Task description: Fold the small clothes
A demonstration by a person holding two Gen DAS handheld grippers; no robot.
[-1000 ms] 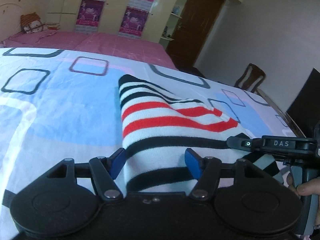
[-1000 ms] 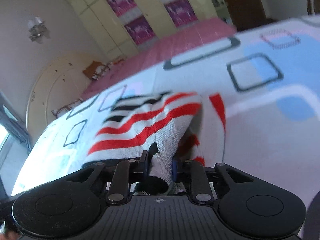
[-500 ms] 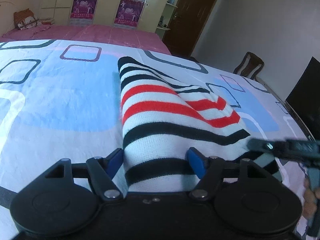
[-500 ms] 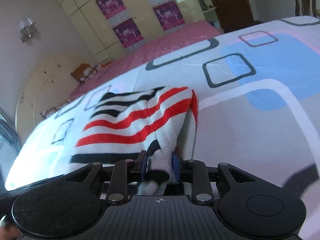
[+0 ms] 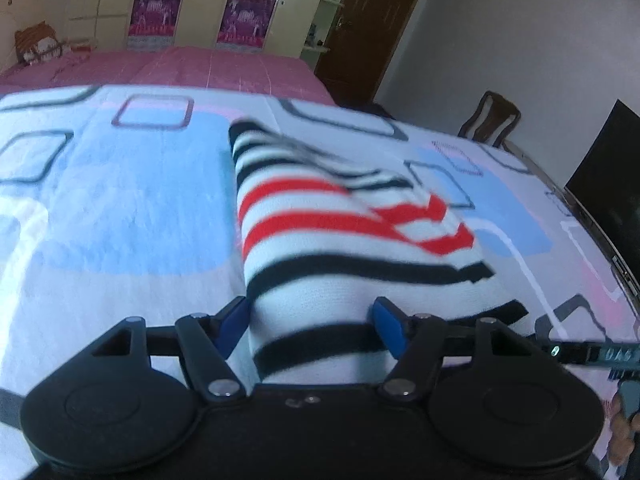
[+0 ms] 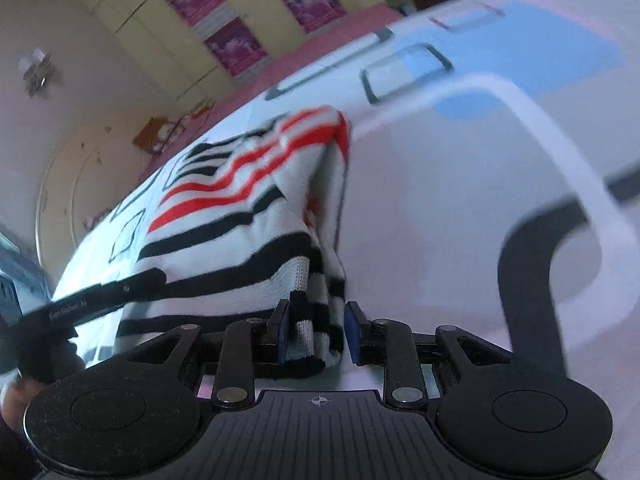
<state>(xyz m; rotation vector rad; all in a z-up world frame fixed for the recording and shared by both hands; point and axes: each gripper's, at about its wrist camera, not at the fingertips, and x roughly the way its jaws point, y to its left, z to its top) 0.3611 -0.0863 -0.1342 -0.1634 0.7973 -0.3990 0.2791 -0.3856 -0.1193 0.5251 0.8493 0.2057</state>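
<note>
A white knit garment with black and red stripes lies folded on the bed sheet. My left gripper straddles its near end. The jaws are closing, the blue pads stand wide at the cloth's sides, and I see no pinch. In the right wrist view the garment runs away to the left. My right gripper is shut on a bunched striped edge at its near right corner. One finger of the right gripper shows at the left view's right edge, and a left-gripper finger crosses the right view.
The sheet has blue patches and dark square outlines. A pink bed and wardrobe doors with purple posters stand behind it. At the right are a wooden chair, a dark screen and a brown door. A person's fingers hold the right gripper.
The right gripper has drawn back over the sheet with the cloth edge, and its jaws stand wider apart than before. The left gripper has stayed over the garment's near end.
</note>
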